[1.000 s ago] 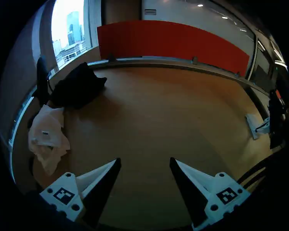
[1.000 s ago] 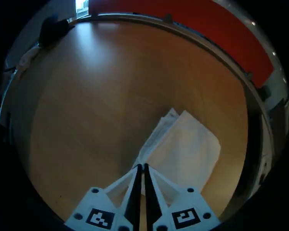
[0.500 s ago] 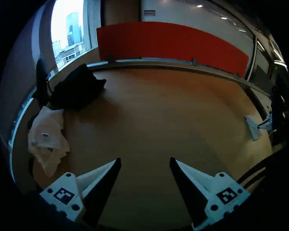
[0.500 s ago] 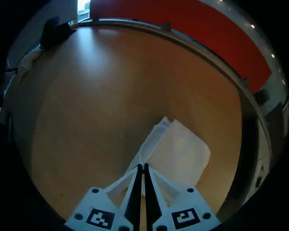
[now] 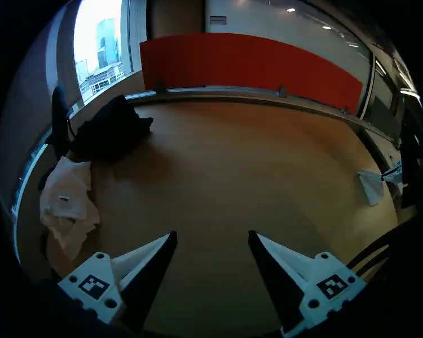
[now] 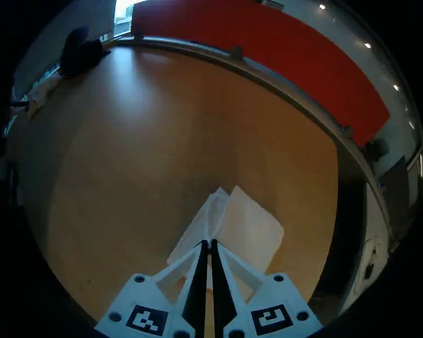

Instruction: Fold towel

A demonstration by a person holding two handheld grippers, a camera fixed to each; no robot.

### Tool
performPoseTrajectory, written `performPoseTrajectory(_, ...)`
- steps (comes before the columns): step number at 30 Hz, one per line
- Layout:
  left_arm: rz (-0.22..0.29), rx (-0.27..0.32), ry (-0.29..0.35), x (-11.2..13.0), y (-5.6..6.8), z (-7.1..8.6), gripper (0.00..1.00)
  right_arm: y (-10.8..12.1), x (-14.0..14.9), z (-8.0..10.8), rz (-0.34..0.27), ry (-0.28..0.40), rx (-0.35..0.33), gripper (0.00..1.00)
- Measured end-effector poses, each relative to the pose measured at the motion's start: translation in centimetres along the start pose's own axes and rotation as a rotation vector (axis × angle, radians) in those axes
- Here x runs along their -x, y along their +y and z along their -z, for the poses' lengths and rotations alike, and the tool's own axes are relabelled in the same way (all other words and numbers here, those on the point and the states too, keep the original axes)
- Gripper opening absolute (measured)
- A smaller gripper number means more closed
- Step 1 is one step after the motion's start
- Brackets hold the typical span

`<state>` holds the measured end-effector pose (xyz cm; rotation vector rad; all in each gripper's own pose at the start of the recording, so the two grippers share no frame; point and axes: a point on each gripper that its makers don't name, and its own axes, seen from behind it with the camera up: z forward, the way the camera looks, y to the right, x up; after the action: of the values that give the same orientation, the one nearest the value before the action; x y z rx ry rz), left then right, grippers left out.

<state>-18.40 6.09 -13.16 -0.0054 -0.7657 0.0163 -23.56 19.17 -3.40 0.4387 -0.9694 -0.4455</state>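
My right claw (image 6: 206, 245) is clamped on the folded towel's (image 6: 242, 225) near edge, left claw (image 5: 211, 234) apart over the table (image 5: 223, 163); a one-point pinch risks layers slipping open.

Left gripper (image 5: 211, 236) agape, right gripper (image 6: 207, 244) clamped

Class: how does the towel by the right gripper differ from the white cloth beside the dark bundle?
The towel is folded flat in layers with straight edges; the white cloth is a crumpled heap. The towel lies just ahead of the fingers of the right gripper; the white cloth lies near the table edge, beside the dark bundle. Both are pale fabric on the wooden table.
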Motion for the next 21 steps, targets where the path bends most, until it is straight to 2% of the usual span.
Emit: performPoseTrajectory(21,-0.006,-0.003,0.001,0.1,-0.1,0.1,0.94,-0.7,1.2,-0.3,0.004,-0.019,-0.006,0.05)
